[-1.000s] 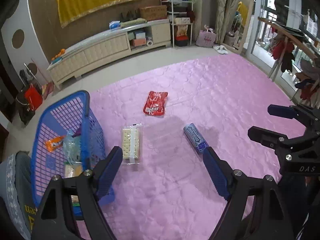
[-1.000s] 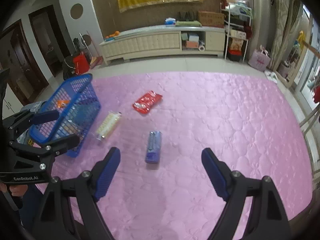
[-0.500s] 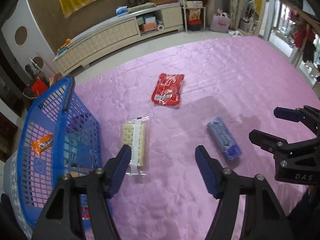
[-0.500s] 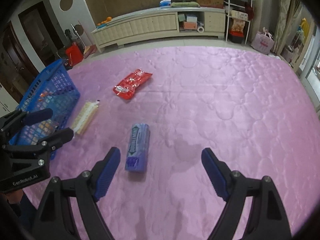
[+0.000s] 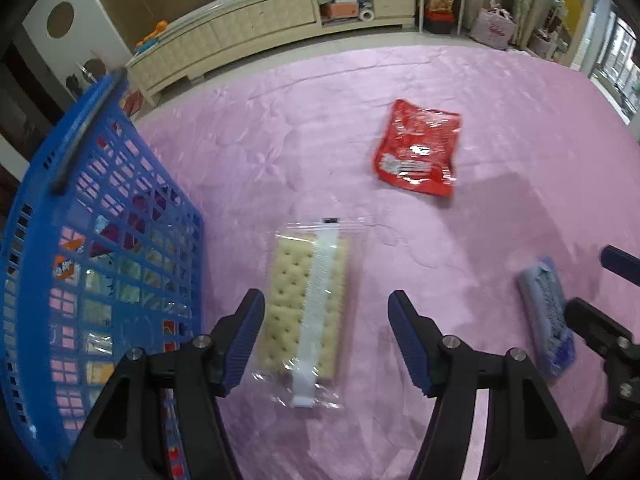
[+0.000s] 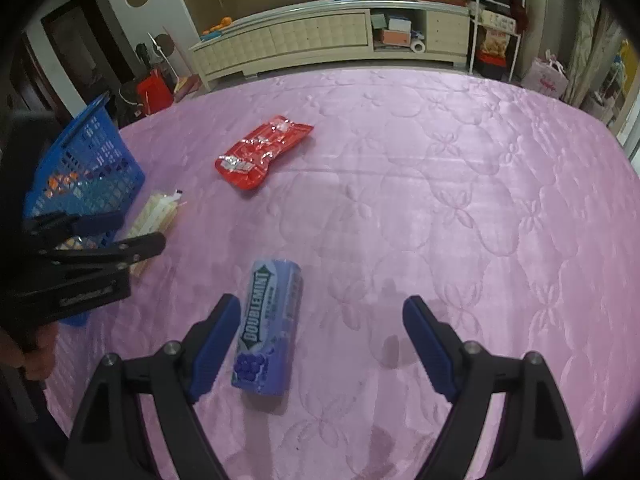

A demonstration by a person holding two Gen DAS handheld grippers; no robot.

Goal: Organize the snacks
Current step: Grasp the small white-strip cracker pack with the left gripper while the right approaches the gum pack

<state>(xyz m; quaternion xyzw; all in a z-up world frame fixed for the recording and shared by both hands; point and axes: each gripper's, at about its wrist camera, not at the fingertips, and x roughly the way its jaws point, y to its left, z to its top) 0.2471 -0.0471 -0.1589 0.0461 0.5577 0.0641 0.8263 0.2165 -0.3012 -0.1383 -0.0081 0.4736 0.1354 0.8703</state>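
Note:
A clear pack of crackers [image 5: 308, 308] lies on the pink quilt [image 5: 304, 128], right beside the blue basket [image 5: 100, 240]. My left gripper [image 5: 326, 304] hangs open just above the pack, a finger on either side, the pads not pressing it. A purple Doublemint gum tube [image 6: 268, 332] lies between the fingers of my open right gripper [image 6: 322, 306], close to the left finger [image 6: 218, 340]. A red snack pouch [image 5: 416, 152] lies farther out on the quilt, apart from both grippers. In the right wrist view the left gripper [image 6: 100, 240] covers part of the cracker pack [image 6: 156, 216].
The basket [image 6: 84, 176] holds several wrapped snacks. A person's hand [image 6: 32, 360] holds the left gripper. A long cream cabinet [image 6: 320, 40] runs along the far wall, with a red bucket [image 6: 154, 90] on the floor left of it. The quilt [image 6: 460, 200] stretches out to the right.
Both grippers came down toward the quilt. The left jaws narrowed and now straddle the cracker pack. The right gripper now has the gum tube between its fingers.

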